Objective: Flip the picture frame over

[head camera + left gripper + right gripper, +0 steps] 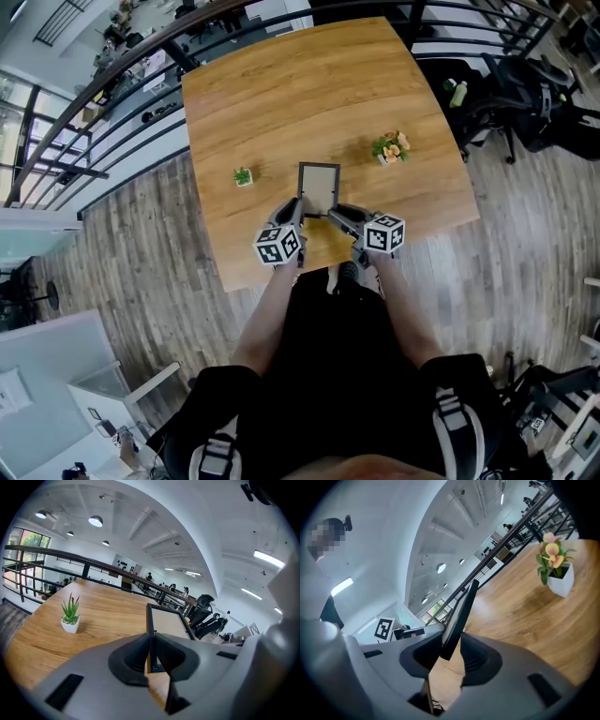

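A dark-rimmed picture frame point(319, 187) with a pale panel is held off the wooden table point(281, 84) near its front edge. My left gripper point(298, 215) is shut on the frame's near left corner. In the left gripper view, the frame's point(166, 623) thin edge runs between the pads of that gripper point(151, 653). My right gripper point(334, 215) grips the near right corner. In the right gripper view, the frame point(461, 609) tilts up to the right, its lower corner pinched in that gripper point(452, 646).
A small green succulent in a white pot point(243, 176) point(70, 616) stands left of the frame. A flowering plant in a white pot point(391, 148) point(555, 569) stands to the right. A black railing point(103, 112) runs behind the table, with office chairs point(525, 94) at the right.
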Tool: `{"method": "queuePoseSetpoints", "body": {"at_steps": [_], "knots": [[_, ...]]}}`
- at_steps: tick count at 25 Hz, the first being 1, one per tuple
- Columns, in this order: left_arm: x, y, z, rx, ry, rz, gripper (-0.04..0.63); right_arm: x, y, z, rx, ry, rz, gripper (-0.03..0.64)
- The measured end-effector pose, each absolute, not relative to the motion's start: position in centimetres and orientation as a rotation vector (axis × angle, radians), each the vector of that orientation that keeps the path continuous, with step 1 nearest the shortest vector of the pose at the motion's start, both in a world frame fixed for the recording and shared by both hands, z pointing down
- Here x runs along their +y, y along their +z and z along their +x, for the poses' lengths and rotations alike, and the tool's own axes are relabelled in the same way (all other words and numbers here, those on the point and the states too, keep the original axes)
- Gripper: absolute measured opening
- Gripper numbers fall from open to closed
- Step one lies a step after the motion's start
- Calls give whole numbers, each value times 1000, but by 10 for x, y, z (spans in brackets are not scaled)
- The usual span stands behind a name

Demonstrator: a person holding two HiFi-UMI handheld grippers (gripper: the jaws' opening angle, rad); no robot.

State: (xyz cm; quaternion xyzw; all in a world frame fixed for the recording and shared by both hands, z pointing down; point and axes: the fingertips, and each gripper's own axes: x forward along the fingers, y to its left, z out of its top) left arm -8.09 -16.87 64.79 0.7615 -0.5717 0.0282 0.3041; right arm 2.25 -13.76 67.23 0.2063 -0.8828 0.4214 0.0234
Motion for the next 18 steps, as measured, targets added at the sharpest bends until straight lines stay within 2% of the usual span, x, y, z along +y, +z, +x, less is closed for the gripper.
{"method": "queuePoseSetpoints", "body": {"at_steps": [10,18], "knots": [[-162,652,-49,-1479,86,2049,58,-132,669,55,-2749,1397,702,74],[-159,663,-36,-1444,100,2027,58,-126,674,69,-2732,1339,726,72]]}}
